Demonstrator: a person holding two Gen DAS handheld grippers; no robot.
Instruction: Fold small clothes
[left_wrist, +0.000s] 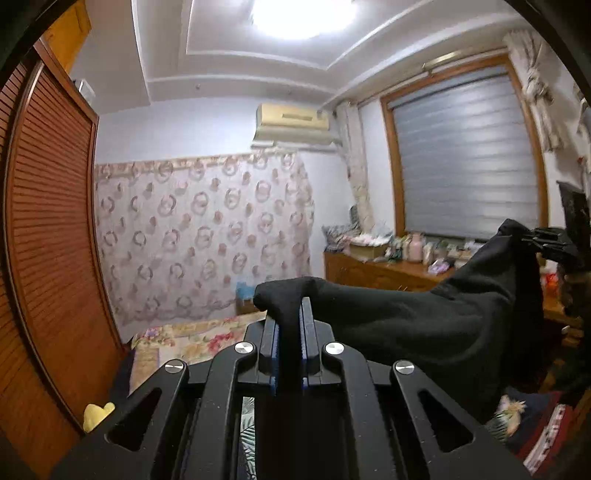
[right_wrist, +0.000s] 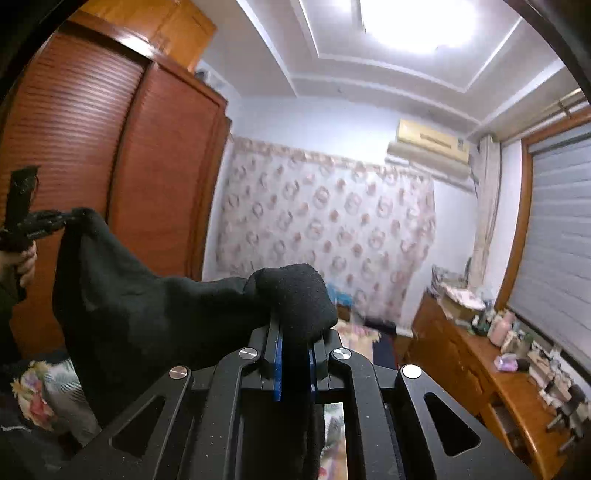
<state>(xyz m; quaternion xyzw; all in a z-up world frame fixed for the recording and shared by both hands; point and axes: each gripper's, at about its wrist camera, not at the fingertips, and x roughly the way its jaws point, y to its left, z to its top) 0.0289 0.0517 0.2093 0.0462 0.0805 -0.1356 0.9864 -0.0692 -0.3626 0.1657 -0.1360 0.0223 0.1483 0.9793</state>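
Black garment (left_wrist: 424, 325) stretched in air (sagging mid-span); left gripper (left_wrist: 290, 325) and right gripper (right_wrist: 295, 332) each clamped on one corner.

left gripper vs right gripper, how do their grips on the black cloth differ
The left gripper has cloth pinched flat between nearly touching fingers; the right gripper has a thicker wad bulging over its fingers, which stand slightly wider. Both are shut on the same black cloth, held up in the air between them.

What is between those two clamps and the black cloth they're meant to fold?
Nothing. The left gripper and the right gripper each have their jaws shut directly on an end of the black garment, which hangs in the air between them, above the floral bedding.
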